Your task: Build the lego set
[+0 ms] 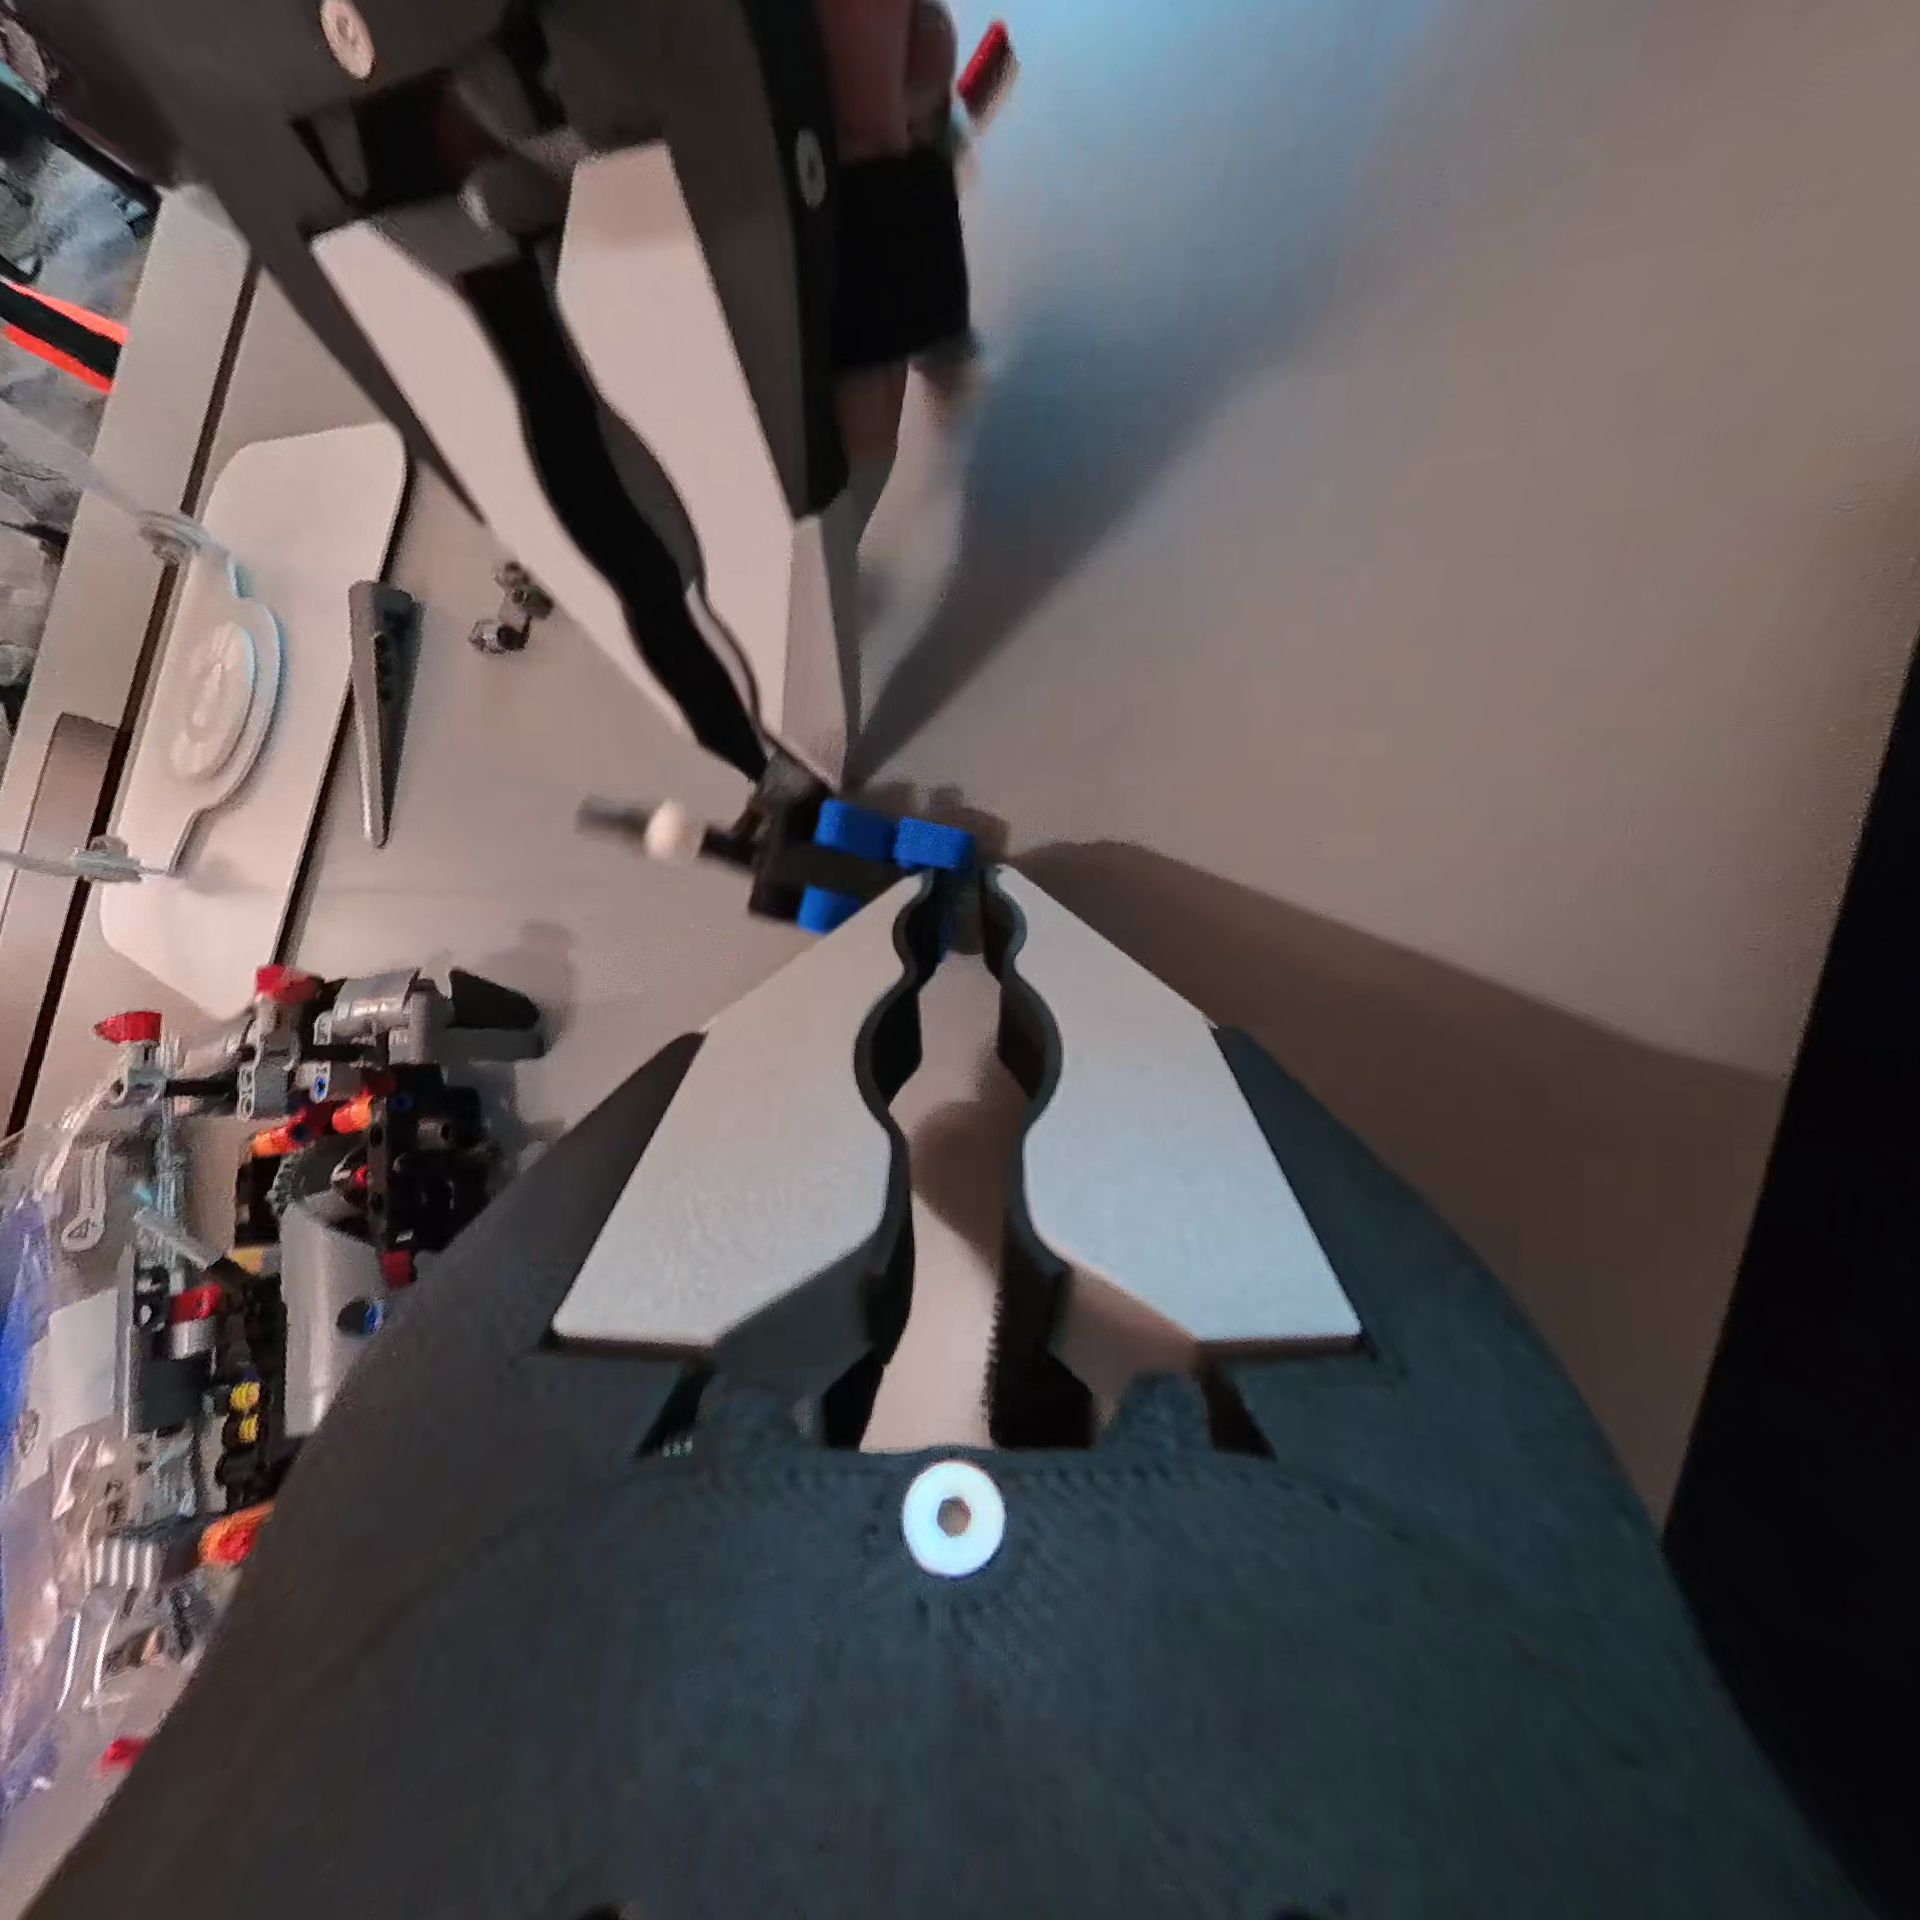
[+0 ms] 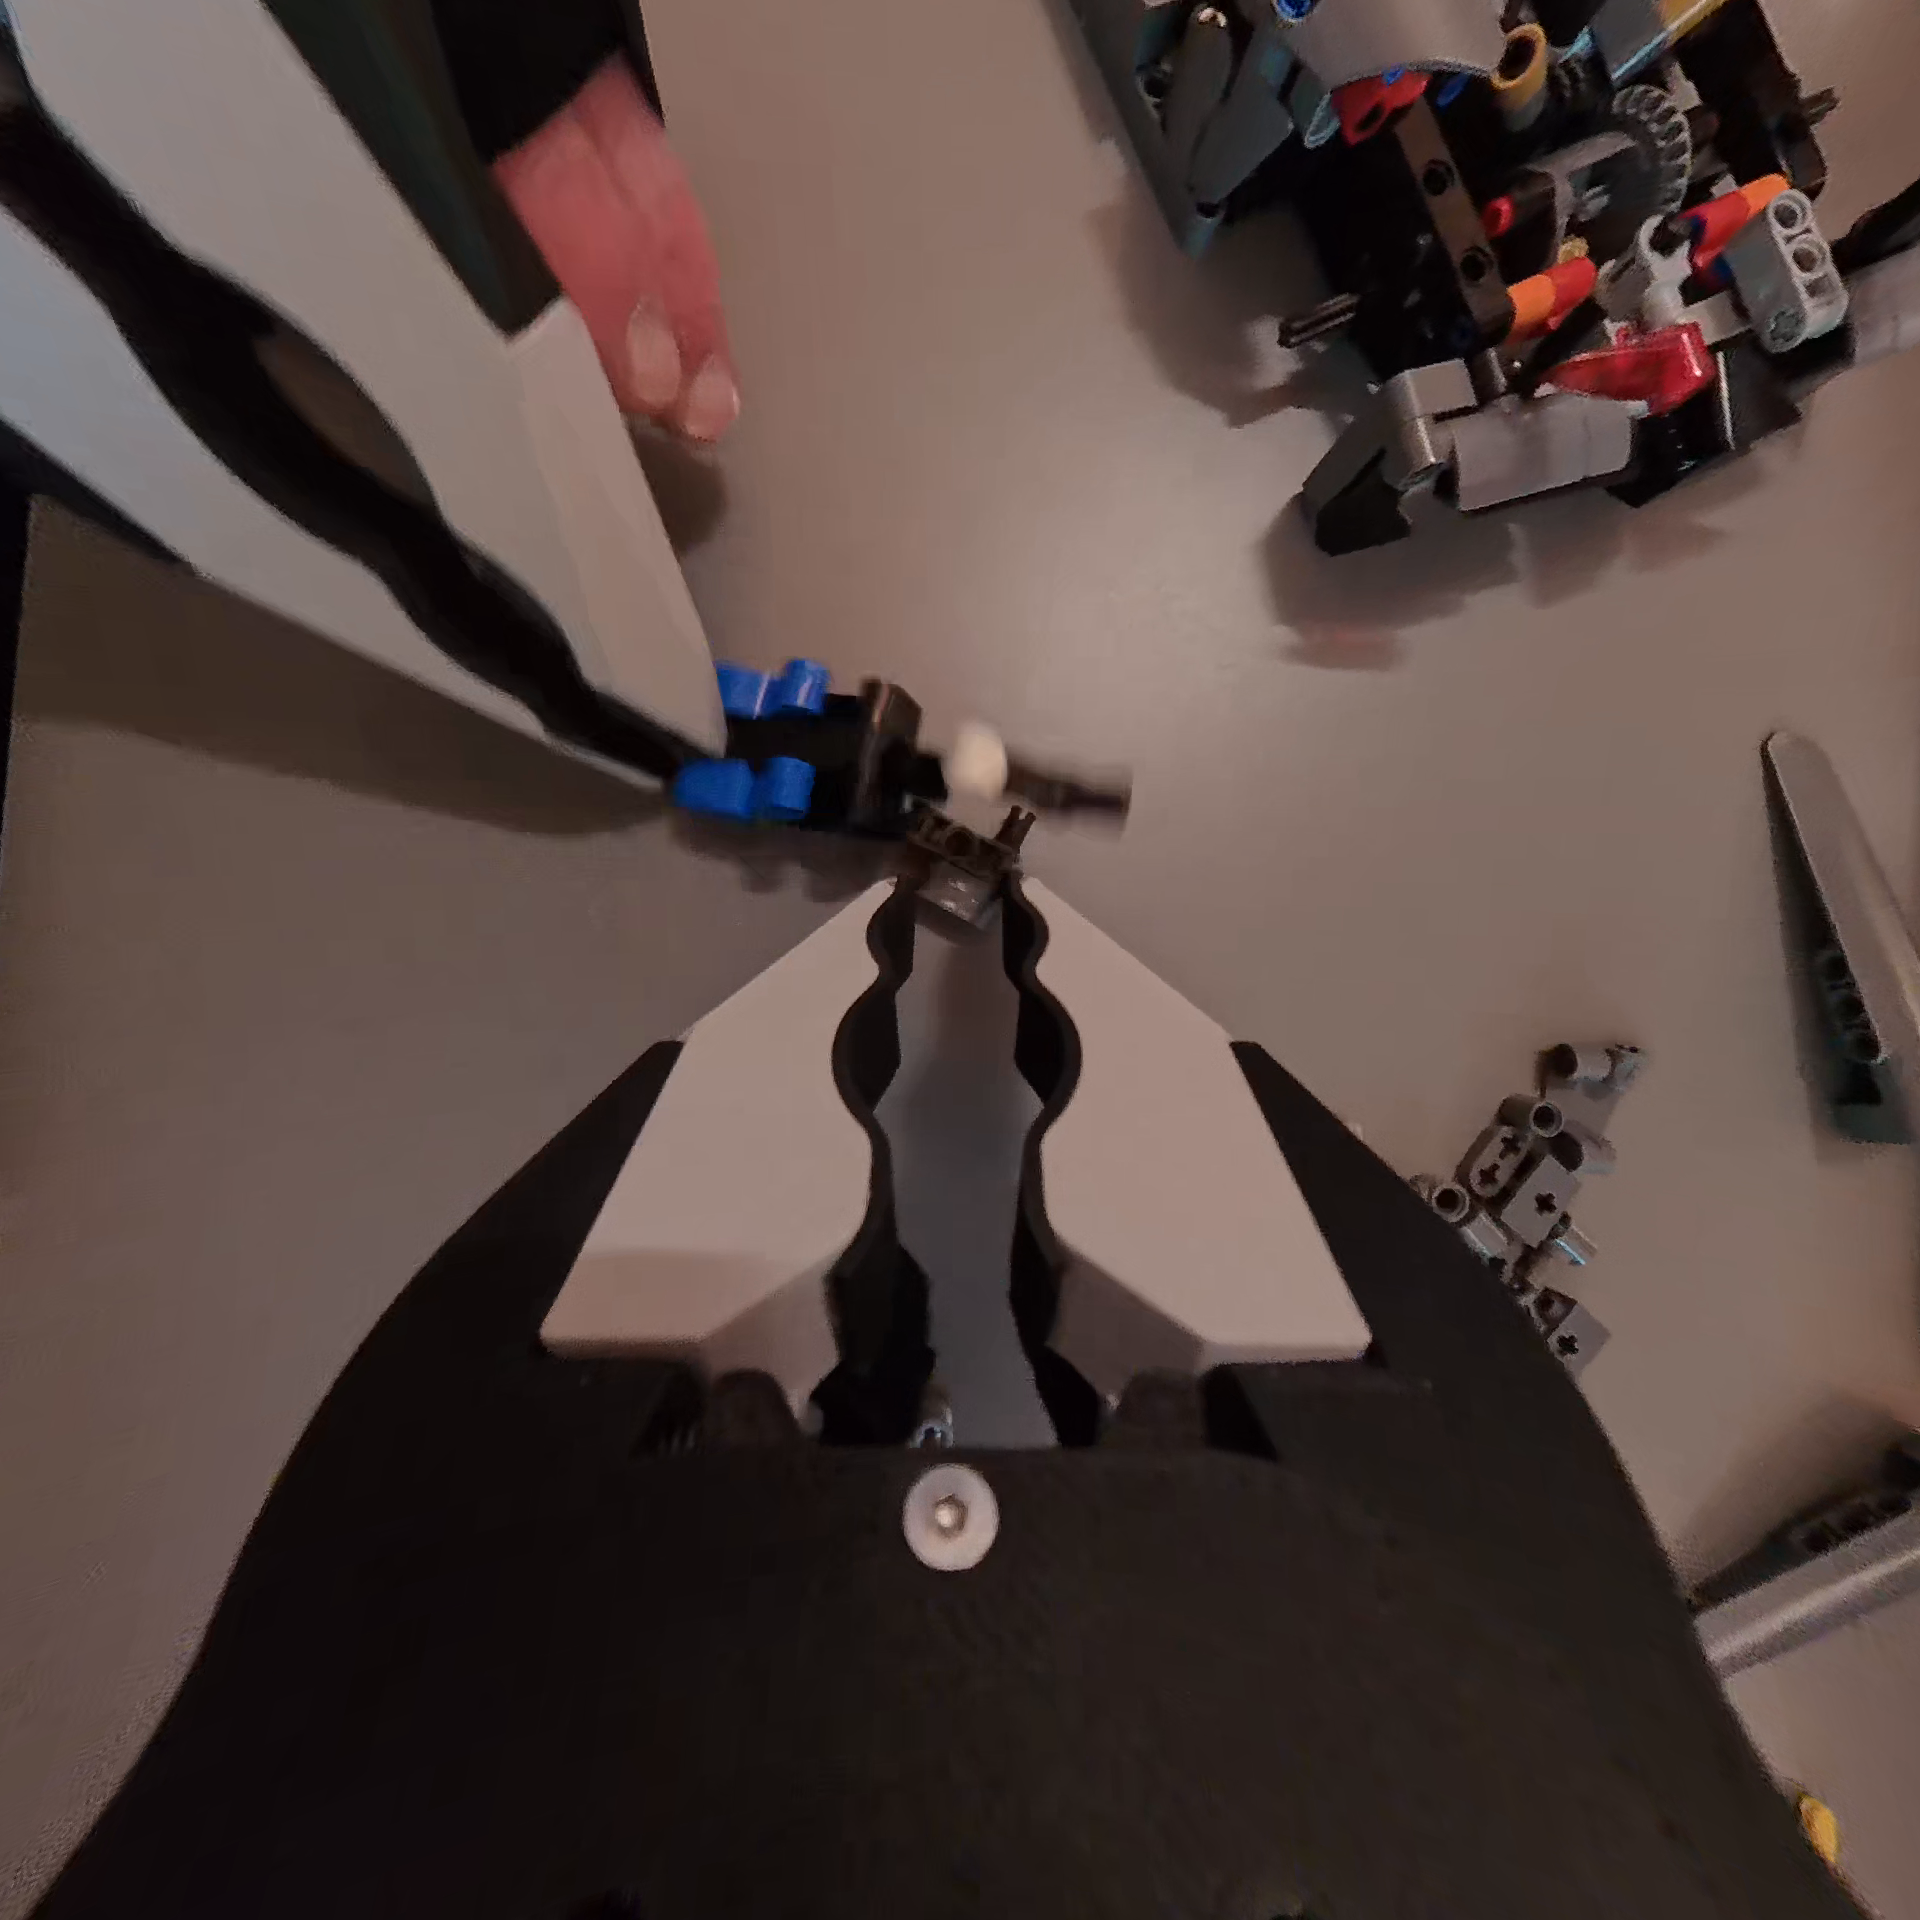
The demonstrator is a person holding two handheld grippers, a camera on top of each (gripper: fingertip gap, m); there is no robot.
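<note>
My left gripper point(image 1: 951, 883) is shut on a small blue-and-black sub-assembly point(image 1: 862, 862) that carries a white ball point(image 1: 665, 828) on a black axle, held above the grey table. In the right wrist view that gripper point(image 2: 691, 764) comes in from the upper left, holding the sub-assembly point(image 2: 790, 764). My right gripper point(image 2: 956, 894) is shut on a small dark grey piece point(image 2: 961, 883), right beside the sub-assembly's black end. In the left wrist view the right gripper point(image 1: 805, 779) reaches down from above to the same spot. Whether the two parts touch is unclear.
The large partly built model point(image 2: 1558, 260) lies at the upper right, and at the left point(image 1: 343, 1101) in the left wrist view. A long grey wedge panel point(image 2: 1839, 956) and a cluster of grey connectors point(image 2: 1527, 1195) lie to the right. Plastic parts bags point(image 1: 62, 1351) lie at the left.
</note>
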